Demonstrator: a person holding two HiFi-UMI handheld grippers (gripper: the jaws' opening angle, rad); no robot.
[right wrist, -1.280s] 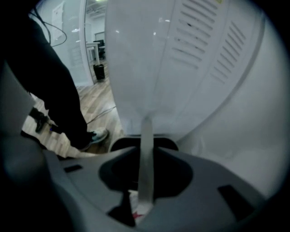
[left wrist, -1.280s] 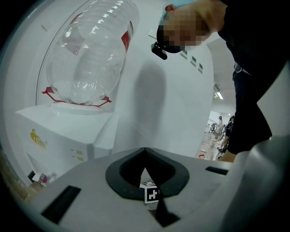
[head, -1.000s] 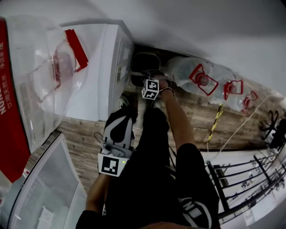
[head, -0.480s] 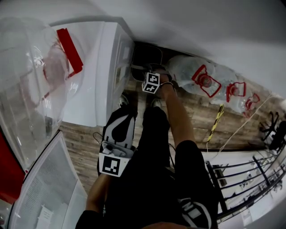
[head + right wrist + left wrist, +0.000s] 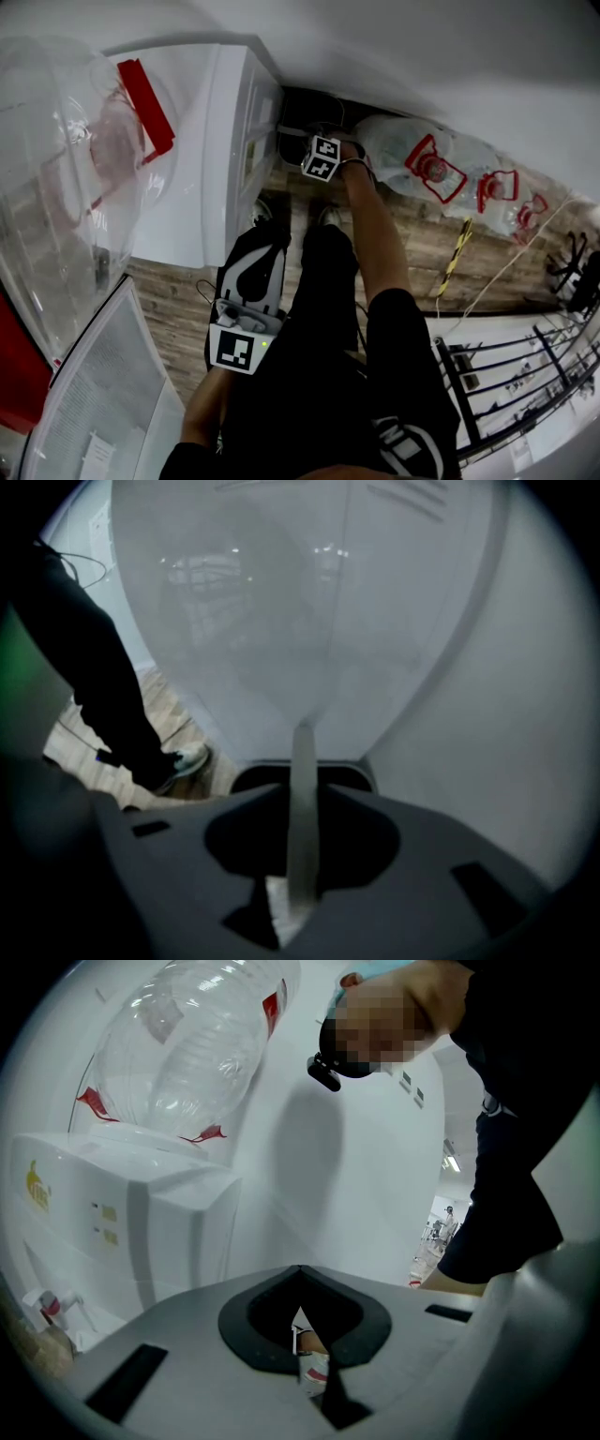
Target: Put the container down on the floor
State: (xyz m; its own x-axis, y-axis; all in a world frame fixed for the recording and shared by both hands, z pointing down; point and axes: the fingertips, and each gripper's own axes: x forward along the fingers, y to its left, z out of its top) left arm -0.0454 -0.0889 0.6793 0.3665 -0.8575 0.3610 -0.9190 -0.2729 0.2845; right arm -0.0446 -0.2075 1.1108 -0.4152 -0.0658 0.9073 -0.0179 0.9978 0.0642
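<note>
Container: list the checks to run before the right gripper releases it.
1. Right gripper clamped on container wall: ok.
2. Container base resting on floor: cannot tell, base hidden.
3. Container fits the gap between dispenser and bottle: ok.
4. Shoe apart from container: ok.
5. Left gripper shut, empty, away from container: ok.

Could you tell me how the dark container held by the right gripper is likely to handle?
Probably light: the right gripper holds the container by one thin edge alone. Pinched at one side, it may hang tilted and swing. That thin wall looks likely to flex rather than stay rigid.
</note>
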